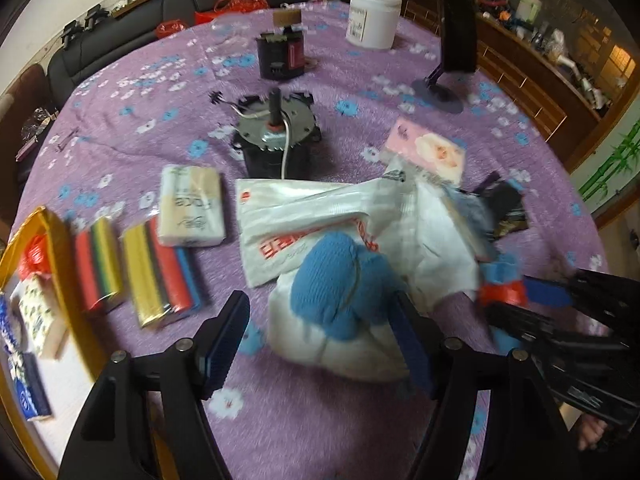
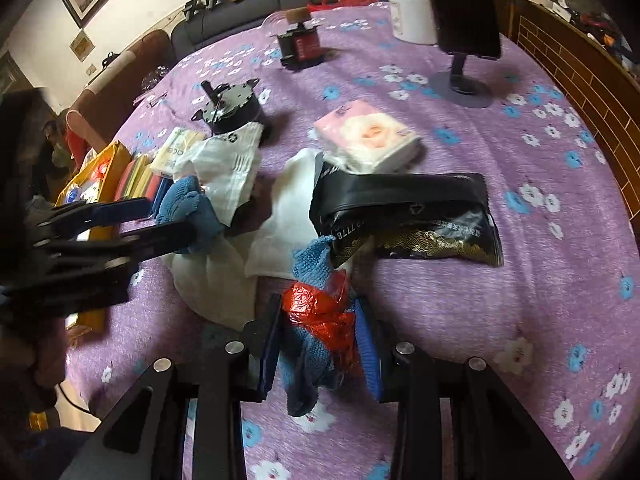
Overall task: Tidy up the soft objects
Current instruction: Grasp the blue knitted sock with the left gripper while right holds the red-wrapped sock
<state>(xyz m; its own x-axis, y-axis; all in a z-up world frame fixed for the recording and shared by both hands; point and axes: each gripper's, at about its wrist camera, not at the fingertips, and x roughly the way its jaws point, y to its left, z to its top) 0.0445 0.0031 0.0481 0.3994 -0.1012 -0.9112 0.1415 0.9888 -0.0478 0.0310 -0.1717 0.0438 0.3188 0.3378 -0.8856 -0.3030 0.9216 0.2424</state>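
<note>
Surface: purple floral tablecloth (image 1: pixel 132 148), cluttered ahead of both claws.
Left gripper (image 1: pixel 320 344): spread wide around blue knitted cloth (image 1: pixel 340 280).
Right gripper (image 2: pixel 320 344): closed on red plastic bag (image 2: pixel 320 312).
Room: black sofa (image 1: pixel 120 36) seen beyond.

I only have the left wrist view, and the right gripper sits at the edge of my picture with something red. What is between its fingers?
Observer: A crumpled red plastic bag, pinched between the fingers of the right gripper, with blue knit cloth bunched under it.
Operator: There's a dark thing beyond it. I see only a corner.
Observer: That is a flat black pouch with a gold pattern, lying on the purple tablecloth.
Operator: Does the pink tissue pack touch it?
Observer: It appears so: the near edge of the pink tissue pack overlaps the pouch's far left corner.
</note>
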